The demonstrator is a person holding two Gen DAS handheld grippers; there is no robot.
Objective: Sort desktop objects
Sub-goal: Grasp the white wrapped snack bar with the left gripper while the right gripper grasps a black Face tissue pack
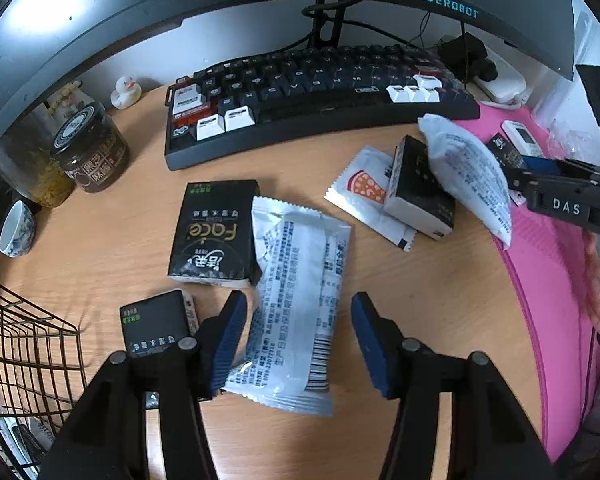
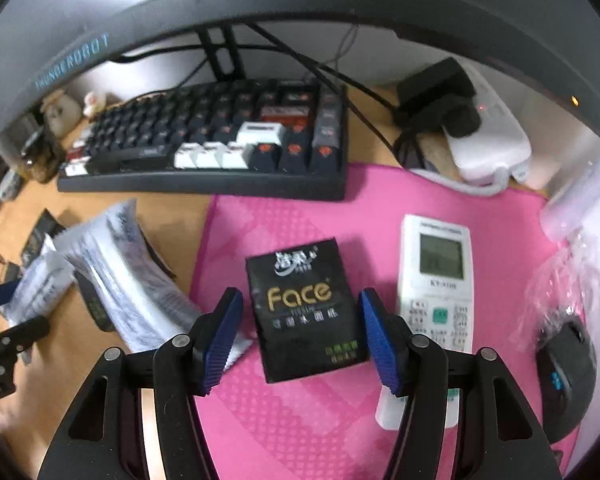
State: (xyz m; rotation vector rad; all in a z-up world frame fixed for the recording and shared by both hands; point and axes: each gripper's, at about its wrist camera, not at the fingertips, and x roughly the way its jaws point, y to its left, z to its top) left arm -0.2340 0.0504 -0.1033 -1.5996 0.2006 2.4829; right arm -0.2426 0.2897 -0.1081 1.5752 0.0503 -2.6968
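Pink mat (image 2: 300, 420) shows only right's parted tongs (image 2: 300, 342); left tongs (image 1: 298, 344) parted.

Wooden desk (image 1: 112, 240) bears keyboard (image 1: 312, 92), pink mat (image 2: 300, 420), jar (image 1: 92, 148); tissue pack (image 1: 216, 232), cup (image 1: 16, 230).

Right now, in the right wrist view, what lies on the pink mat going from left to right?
Black Face tissue pack → white remote → dark mouse at the mat's right edge. The pack sits between the open right tongs.
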